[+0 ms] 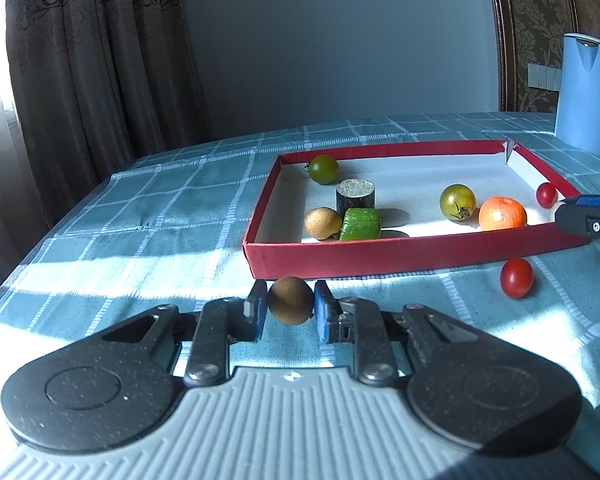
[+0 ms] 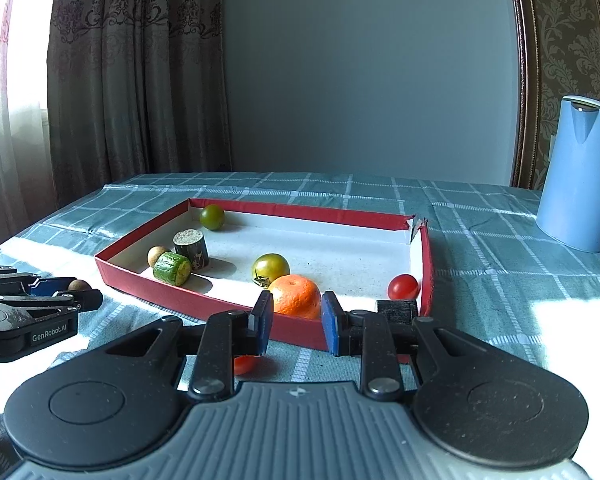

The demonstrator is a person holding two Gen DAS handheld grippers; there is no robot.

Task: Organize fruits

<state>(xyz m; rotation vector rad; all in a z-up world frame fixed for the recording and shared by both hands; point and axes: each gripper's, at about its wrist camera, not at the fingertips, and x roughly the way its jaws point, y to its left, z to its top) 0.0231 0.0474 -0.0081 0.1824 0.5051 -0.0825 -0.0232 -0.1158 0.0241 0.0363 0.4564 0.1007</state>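
My left gripper (image 1: pixel 291 301) is shut on a small brown round fruit (image 1: pixel 290 300), held just in front of the near wall of the red tray (image 1: pixel 380 258). The tray holds two green tomatoes (image 1: pixel 323 169) (image 1: pixel 457 202), an orange (image 1: pixel 502 213), a brown fruit (image 1: pixel 321 223), a green cucumber piece (image 1: pixel 360 224), a dark cylinder piece (image 1: pixel 355 197) and a red cherry tomato (image 1: pixel 546 194). Another red cherry tomato (image 1: pixel 517 277) lies on the cloth outside the tray. My right gripper (image 2: pixel 296 322) is open and empty at the tray's near edge, above that cherry tomato (image 2: pixel 245 363).
A blue jug (image 2: pixel 578 176) stands at the back right on the checked teal tablecloth (image 1: pixel 140 208). Curtains hang at the left behind the table edge. A dark cylinder piece (image 2: pixel 398 310) sits by my right gripper's right finger. My left gripper shows in the right wrist view (image 2: pixel 80 294).
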